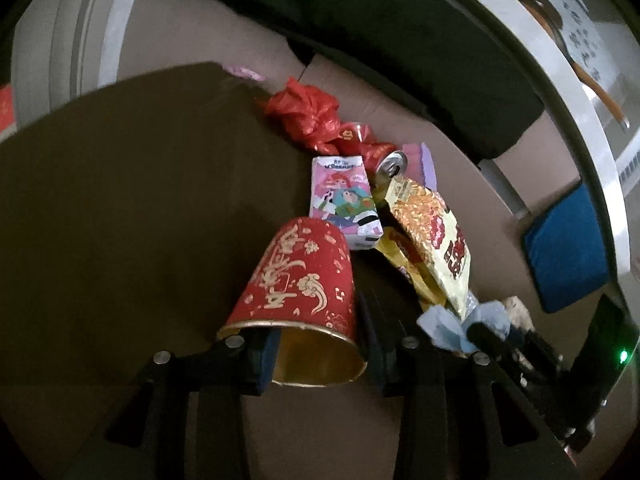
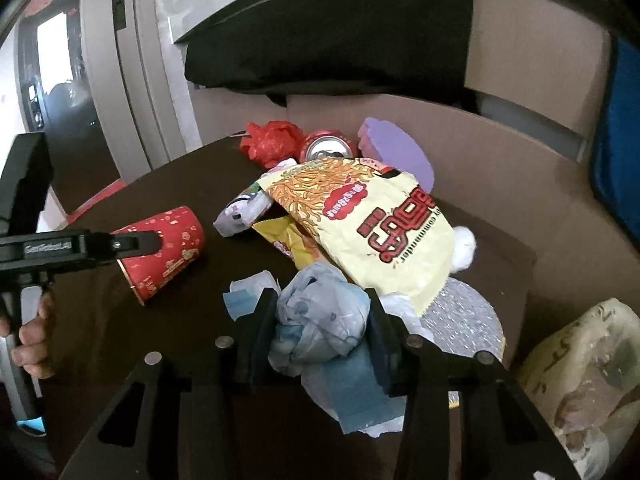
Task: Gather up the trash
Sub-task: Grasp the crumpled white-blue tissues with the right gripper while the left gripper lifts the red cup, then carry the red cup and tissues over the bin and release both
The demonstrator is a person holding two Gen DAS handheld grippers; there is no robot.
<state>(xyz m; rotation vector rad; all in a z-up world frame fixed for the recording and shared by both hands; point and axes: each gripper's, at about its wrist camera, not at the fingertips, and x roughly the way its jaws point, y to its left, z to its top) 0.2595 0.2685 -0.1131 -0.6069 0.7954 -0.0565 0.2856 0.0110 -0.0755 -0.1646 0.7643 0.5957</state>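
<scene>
Dark table (image 2: pixel 120 360) holds trash pile. Big yellow noodle bag (image 2: pixel 384 232) lies on top, in middle of pile. Red paper cup (image 1: pixel 298 280) on its side at left of pile, mouth facing left tongs (image 1: pixel 316 344); one finger inside rim, one outside, pinching wall. Right tongs (image 2: pixel 320 332) squeeze crumpled blue tissue wad (image 2: pixel 320 320) at front. Pink carton (image 1: pixel 346 200), red can (image 2: pixel 326 146), red bag (image 1: pixel 304 114) at back.
</scene>
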